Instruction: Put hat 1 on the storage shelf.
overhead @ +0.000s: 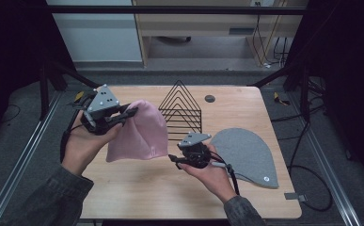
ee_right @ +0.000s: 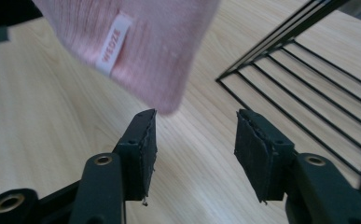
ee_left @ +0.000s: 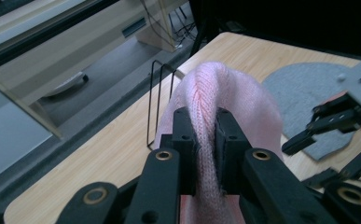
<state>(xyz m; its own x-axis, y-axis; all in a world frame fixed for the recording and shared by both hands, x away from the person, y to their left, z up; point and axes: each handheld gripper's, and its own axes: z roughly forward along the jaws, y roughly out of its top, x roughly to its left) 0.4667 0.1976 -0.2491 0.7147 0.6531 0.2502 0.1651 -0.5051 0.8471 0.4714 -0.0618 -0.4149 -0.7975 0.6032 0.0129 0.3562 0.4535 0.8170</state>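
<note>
Pink ribbed knit beanie (overhead: 139, 132), white label, seemingly hanging

High view: dim overall, dark frame edges, wooden table (overhead: 170, 188) evenly lit, soft shadows only. Right gripper view: pink hat (ee_right: 136, 42) blurred, out of focus; tabletop brighter, no glare.

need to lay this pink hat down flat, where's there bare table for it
The front strip of the table, between the two forearms, is bare. So is the left edge beside the left gripper, which holds the pink hat. It is crowded mid-table: wire rack, right gripper, then the grey felt piece on the right.
</note>
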